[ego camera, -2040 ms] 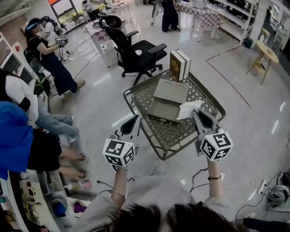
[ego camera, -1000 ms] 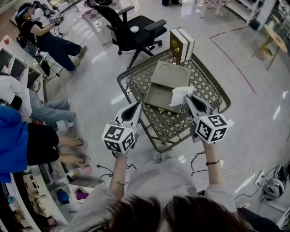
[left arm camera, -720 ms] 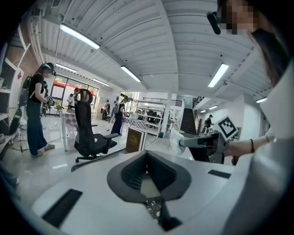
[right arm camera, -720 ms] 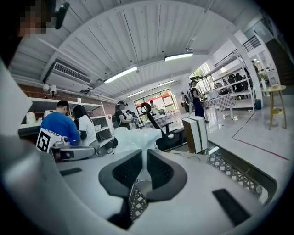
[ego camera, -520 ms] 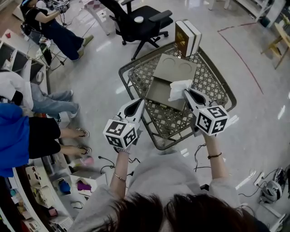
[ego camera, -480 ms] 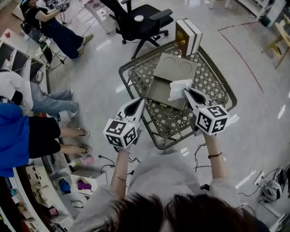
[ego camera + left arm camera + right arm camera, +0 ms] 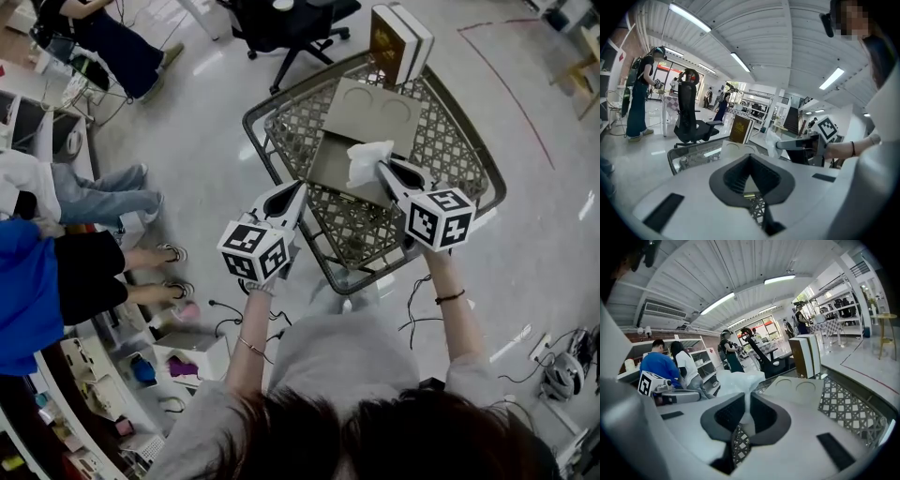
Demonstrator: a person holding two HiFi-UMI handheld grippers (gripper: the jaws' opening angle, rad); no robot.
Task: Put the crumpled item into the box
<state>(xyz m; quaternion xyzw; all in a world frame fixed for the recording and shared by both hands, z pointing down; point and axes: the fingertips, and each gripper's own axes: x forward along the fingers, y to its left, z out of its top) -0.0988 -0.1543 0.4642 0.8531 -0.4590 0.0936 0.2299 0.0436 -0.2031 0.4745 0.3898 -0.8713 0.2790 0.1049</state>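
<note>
Over the box (image 7: 330, 167), crumpled tissue (image 7: 368, 161)

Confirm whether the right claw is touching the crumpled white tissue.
Touching. In the right gripper view, the right claw pinches the crumpled tissue between its jaws.

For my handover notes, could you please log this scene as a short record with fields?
item: crumpled tissue, white
held by: right gripper, jaws closed on it
location: above the open box on the lattice table
left gripper: shut, empty
task state: tissue not yet in box
</note>
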